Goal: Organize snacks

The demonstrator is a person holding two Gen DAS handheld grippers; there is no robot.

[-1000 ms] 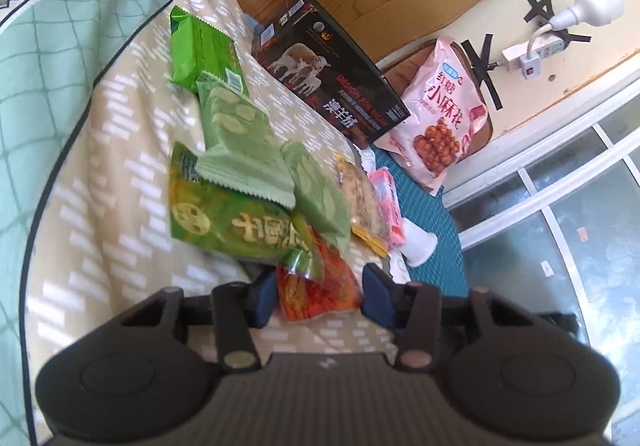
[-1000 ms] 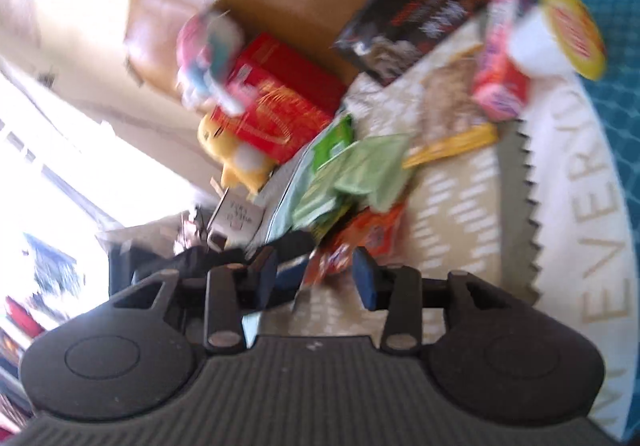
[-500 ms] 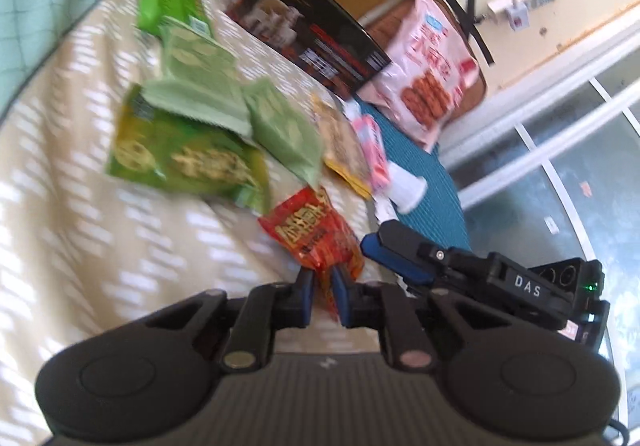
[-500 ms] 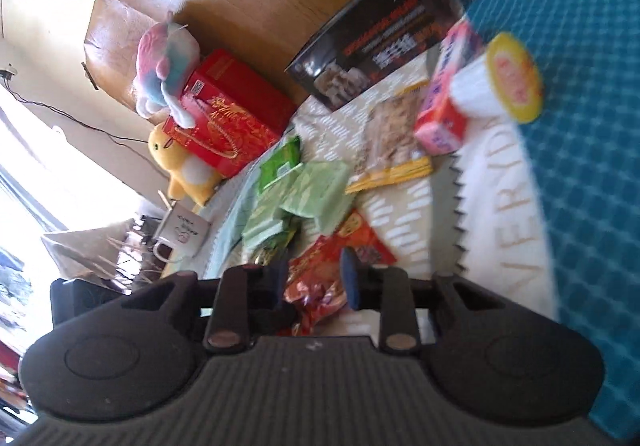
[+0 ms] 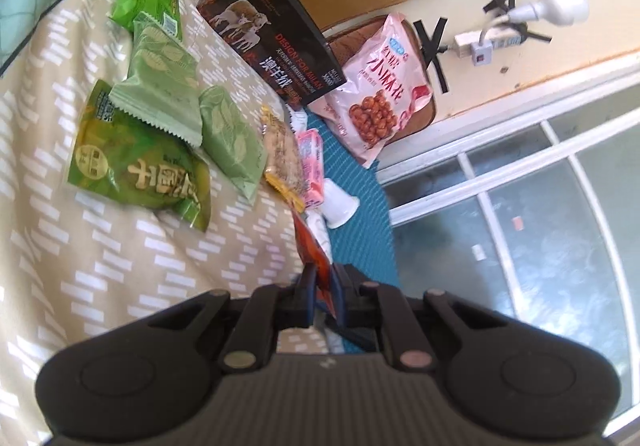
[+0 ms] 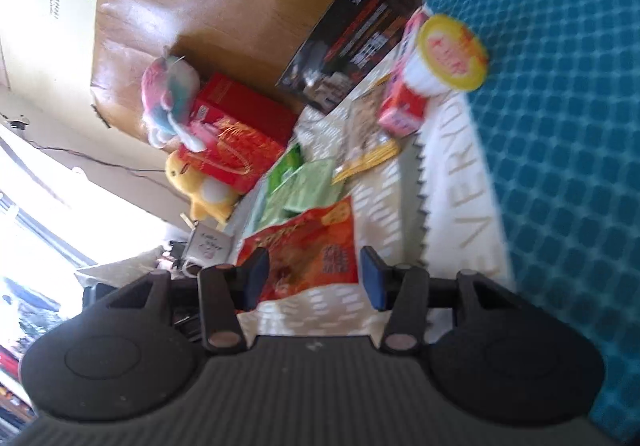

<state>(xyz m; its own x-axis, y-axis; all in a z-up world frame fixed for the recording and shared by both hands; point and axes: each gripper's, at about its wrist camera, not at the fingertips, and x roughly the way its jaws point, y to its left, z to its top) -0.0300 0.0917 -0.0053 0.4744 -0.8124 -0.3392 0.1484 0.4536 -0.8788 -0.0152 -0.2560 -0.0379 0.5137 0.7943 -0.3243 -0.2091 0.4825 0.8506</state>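
My left gripper (image 5: pixel 323 288) is shut on the red-orange snack packet (image 5: pixel 314 252) and holds it edge-on above the beige bedspread (image 5: pixel 120 278). In the right wrist view the same packet (image 6: pixel 308 250) sits between the fingers of my right gripper (image 6: pixel 314 278), which is open. Several green snack packs (image 5: pixel 156 98) lie in a loose row on the bedspread, with a yellow-edged cracker pack (image 5: pixel 282 156), a pink box (image 5: pixel 312 160) and a white cup (image 5: pixel 340 202) beside them.
A black box (image 5: pixel 272 30) and a pink snack bag (image 5: pixel 380 94) lean at the wall. A teal mat (image 6: pixel 560 126) lies to the right. A red gift box (image 6: pixel 236 130) and plush toys (image 6: pixel 172 98) stand at the bed's far end.
My left gripper closed on the red-orange packet and lifted it off the bedspread. My right gripper came in beside it, narrowed around the packet, then opened wide.
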